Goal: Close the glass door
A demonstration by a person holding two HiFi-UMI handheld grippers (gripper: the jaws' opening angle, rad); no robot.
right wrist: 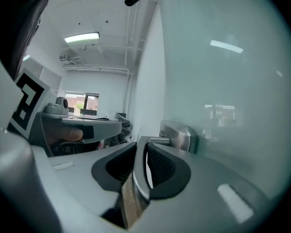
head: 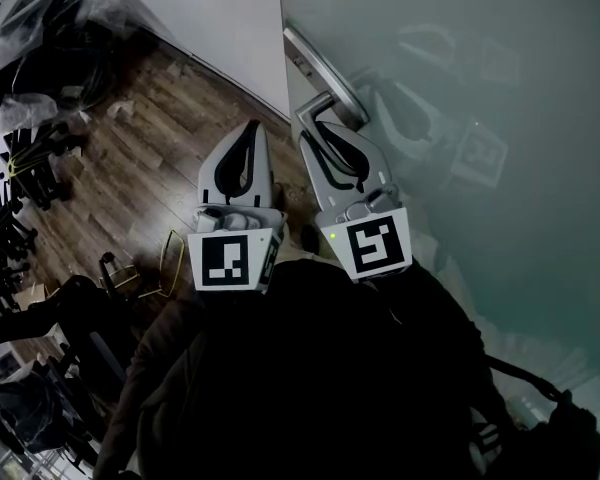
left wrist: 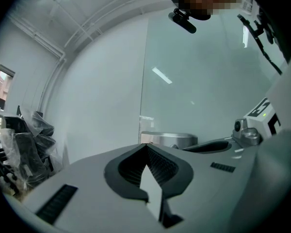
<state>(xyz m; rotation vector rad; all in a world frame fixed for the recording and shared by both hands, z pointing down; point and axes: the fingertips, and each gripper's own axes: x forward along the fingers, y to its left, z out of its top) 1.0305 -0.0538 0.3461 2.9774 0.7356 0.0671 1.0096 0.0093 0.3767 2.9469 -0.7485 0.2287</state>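
The frosted glass door (head: 460, 88) fills the right of the head view. Its metal lever handle (head: 320, 98) sticks out near the door's edge. My right gripper (head: 318, 133) is shut on that lever; in the right gripper view the metal bar (right wrist: 136, 178) runs between the dark pads, with the handle's round base (right wrist: 177, 136) just past the gripper's (right wrist: 144, 142) tips. My left gripper (head: 252, 128) hangs beside it, left of the door edge, shut with nothing in it. In the left gripper view its tips (left wrist: 146, 145) meet before the handle's base (left wrist: 169, 140).
A white wall (head: 210, 18) meets the door at its edge. The wooden floor (head: 150, 138) lies below, with black chair parts and cables (head: 20, 168) heaped at the left. Plastic-wrapped stuff (left wrist: 29, 144) stands by the wall.
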